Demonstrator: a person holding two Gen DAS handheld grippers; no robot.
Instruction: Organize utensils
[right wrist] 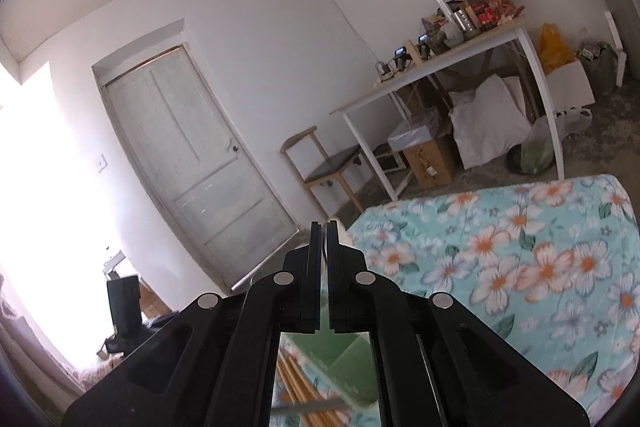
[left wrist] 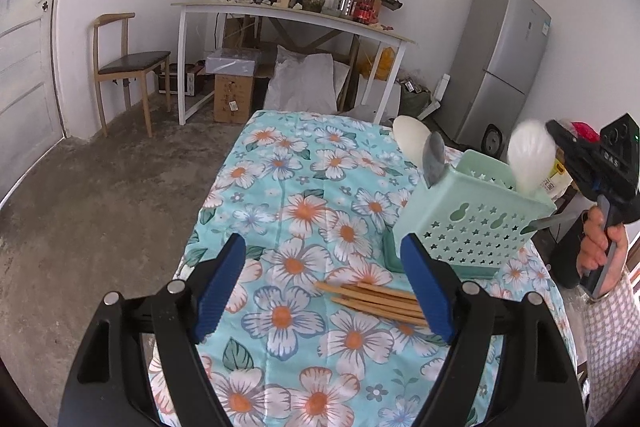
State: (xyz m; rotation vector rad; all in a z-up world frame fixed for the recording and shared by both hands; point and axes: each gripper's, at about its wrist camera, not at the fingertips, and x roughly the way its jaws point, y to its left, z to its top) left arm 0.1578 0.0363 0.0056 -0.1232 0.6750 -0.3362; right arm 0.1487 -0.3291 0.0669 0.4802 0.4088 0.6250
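Mint perforated utensil holder (left wrist: pixel 468 227) (star holes), white spoons (left wrist: pixel 530 155) upright

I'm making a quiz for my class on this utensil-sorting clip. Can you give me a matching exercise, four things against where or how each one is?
Things:
1. chopsticks
2. grey spoon
3. left gripper
4. utensil holder

States:
A. mint green, standing on the floral tablecloth
B. lying flat in a bundle on the cloth
C. open, holding nothing
D. upright in the holder, bowl end up

Pairs: 1-B, 2-D, 3-C, 4-A
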